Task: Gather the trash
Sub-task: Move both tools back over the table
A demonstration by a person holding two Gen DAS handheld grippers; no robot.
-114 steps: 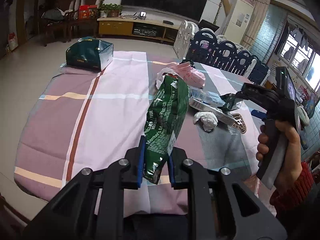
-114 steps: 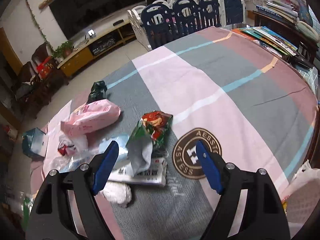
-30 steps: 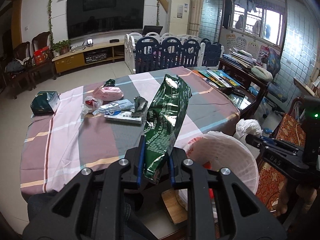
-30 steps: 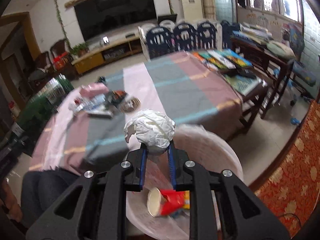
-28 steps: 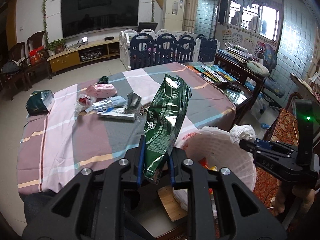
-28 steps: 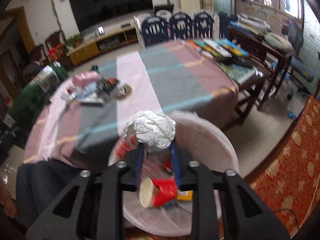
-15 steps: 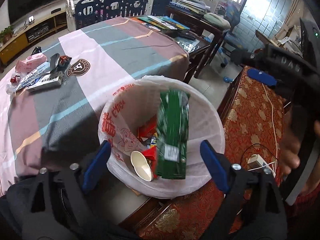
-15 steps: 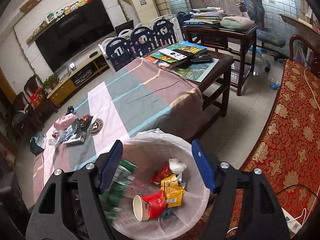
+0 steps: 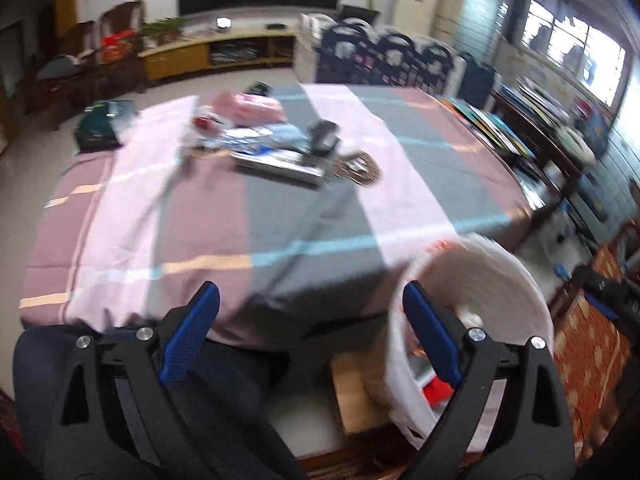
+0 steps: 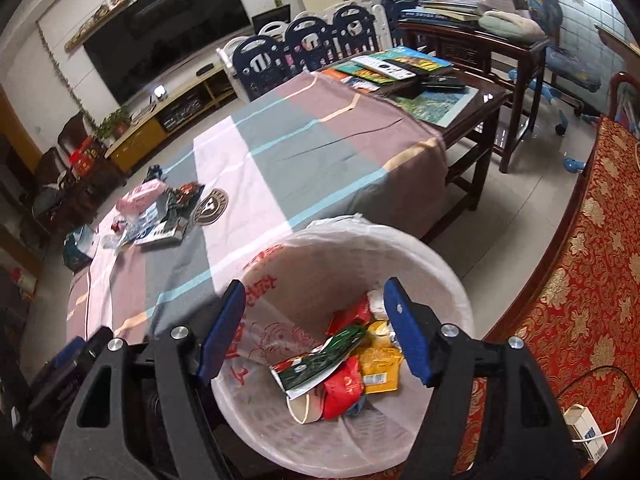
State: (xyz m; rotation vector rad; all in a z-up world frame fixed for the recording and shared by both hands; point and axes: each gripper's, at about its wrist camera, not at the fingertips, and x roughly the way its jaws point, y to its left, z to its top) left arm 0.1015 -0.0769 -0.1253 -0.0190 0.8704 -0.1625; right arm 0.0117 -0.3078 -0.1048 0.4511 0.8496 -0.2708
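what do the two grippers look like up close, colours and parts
The left gripper and the right gripper look the same: a matte black plastic frame with cut-out openings in the arms, silver round bolts at the joints, and two long fingers faced with blue pads. No cables or markings show.

My left claw (image 9: pixel 310 326) has just been opening and gapes wide with nothing between its blue pads (image 9: pixel 190 330). Beyond it the striped bench (image 9: pixel 280 208) carries a blurred heap of wrappers (image 9: pixel 272 142) at its far side. The white bin (image 9: pixel 500 280) stands at my right, just beside the bench edge.
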